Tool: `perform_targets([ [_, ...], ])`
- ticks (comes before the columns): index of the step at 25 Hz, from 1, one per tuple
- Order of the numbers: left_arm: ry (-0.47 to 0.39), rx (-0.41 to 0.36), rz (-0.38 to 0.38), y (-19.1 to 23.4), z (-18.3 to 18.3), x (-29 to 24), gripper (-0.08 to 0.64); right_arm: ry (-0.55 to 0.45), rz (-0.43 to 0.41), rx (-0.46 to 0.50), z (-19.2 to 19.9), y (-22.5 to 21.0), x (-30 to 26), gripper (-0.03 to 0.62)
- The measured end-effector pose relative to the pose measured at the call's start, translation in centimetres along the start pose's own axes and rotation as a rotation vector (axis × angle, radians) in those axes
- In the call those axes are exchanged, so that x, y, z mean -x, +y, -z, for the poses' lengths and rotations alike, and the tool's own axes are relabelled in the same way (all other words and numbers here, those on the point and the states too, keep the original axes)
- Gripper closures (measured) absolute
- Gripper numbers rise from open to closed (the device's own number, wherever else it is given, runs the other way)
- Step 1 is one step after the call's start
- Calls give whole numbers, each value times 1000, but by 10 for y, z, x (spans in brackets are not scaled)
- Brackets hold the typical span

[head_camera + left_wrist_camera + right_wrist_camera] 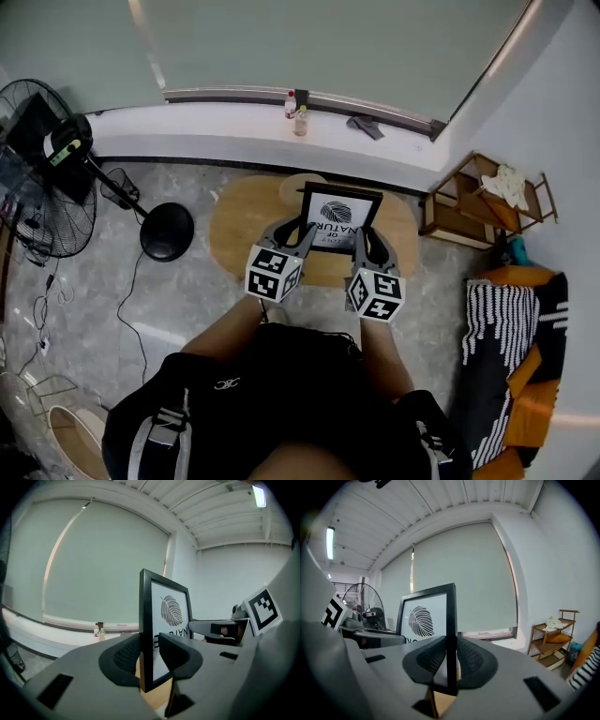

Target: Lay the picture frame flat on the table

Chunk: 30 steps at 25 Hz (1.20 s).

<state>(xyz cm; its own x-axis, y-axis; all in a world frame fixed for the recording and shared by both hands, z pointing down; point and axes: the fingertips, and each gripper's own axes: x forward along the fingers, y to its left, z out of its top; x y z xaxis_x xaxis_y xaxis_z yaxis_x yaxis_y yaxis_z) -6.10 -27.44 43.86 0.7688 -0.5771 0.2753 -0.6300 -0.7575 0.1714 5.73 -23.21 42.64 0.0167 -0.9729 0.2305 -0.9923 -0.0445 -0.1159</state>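
Pic frame [339, 217]: black border, white print w/ black leaf + dark lettering under it. Not flat; stands on edge, approx. upright, print side toward the person, over the far part of the oval wooden surface [244, 225]. Left tongs [150, 656] clamp its left edge, right tongs [451, 660] its right edge, both low down. Can't tell if the bottom edge touches the surface.

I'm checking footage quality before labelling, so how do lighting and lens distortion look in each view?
Head view: soft even light, picture frame sharp, room edges bowed. Left gripper view: strong fisheye, black corners, ceiling lamp blown out. Right gripper view: same fisheye, picture frame crisp against the pale blind.
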Motion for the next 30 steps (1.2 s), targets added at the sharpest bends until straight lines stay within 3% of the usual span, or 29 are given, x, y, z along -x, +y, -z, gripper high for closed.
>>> perform_targets([
  [5, 71, 17, 31, 10, 11, -42, 422, 62, 28, -39, 17, -26, -31, 505],
  [12, 196, 70, 41, 1, 51, -122, 423, 190, 18, -76, 58, -94, -75, 505],
  [23, 440, 179, 36, -18, 164, -228, 434, 468, -25, -192, 180, -194, -130, 505],
  [30, 608, 317, -22, -13, 276, -269, 436, 657, -87, -196, 283, -226, -160, 502],
])
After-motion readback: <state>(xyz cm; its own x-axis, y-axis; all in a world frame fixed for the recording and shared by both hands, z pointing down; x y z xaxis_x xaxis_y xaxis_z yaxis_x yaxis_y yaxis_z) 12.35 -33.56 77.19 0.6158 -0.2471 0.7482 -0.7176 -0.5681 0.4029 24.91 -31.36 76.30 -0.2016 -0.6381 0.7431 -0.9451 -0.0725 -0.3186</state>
